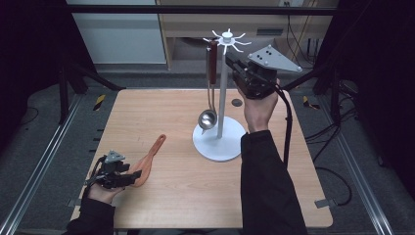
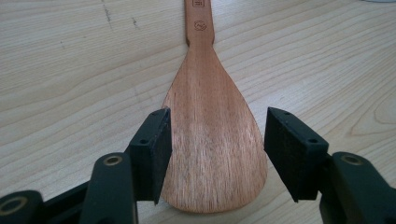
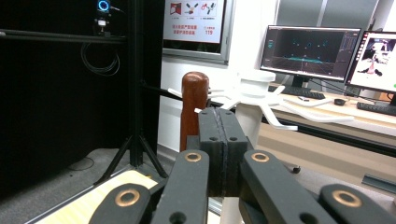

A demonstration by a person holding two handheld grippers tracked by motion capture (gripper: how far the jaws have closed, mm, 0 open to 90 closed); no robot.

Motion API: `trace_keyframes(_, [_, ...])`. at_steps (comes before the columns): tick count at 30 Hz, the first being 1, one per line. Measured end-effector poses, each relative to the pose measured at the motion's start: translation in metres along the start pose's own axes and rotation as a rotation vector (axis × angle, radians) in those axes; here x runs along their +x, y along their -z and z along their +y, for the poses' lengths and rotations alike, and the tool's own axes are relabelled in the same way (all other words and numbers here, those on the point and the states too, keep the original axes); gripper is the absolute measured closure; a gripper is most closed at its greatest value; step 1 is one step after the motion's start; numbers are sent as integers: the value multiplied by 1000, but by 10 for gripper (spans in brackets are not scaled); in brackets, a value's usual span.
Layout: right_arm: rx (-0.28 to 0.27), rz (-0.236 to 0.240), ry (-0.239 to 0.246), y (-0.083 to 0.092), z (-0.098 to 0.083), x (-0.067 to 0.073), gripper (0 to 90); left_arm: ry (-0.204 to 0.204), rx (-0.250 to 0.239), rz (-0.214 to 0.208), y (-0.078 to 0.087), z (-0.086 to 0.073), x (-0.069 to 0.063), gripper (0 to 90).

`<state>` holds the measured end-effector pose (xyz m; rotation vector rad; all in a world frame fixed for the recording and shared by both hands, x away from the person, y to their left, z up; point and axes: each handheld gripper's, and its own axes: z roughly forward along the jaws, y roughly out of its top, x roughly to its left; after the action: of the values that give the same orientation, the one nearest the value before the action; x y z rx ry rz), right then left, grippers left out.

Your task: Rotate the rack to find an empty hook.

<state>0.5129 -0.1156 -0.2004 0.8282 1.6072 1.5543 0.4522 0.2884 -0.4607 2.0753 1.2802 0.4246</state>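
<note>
A wooden spatula [image 1: 152, 152] lies flat on the table at the front left, its handle pointing away toward the stand. My left gripper [image 1: 137, 174] is low over its blade [image 2: 210, 93], open, with one pad on each side of the wide end and a thin gap showing at the right pad. A white utensil stand [image 1: 221, 98] with radial hooks holds a metal ladle [image 1: 211, 88] by its brown handle [image 3: 194, 102]. My right gripper [image 1: 229, 58] is raised beside the hook crown [image 3: 254, 84], shut with nothing between its pads [image 3: 223, 112].
The stand's round base [image 1: 219, 142] sits mid-table. A small dark disc [image 1: 237, 103] lies behind it. The wooden table [image 1: 171, 205] is bordered by metal rails and black frame posts. Monitors [image 3: 310, 51] stand on a desk beyond.
</note>
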Motion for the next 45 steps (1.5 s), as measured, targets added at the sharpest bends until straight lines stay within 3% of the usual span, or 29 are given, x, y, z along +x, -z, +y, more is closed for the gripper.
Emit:
trace_keyframes(19, [14,6,5,-10,0,7,900,0,-3,1,0,0,0,415])
trace_keyframes(25, [11,17,1,4,-9,6,900,1,-4,2,0,0,0,413])
trace_keyframes(34, [156,27,0,33,-75,2,758,-6,0,8,-1,1,-2,412])
trace_keyframes(41, [283,18,-52,49,-141,-9,580,-5,-4,8,-1,2,-2,409])
trace_keyframes(45, [346,-1,-65,59,-168,-16,485,-1,-19,9,1,3,-2,408])
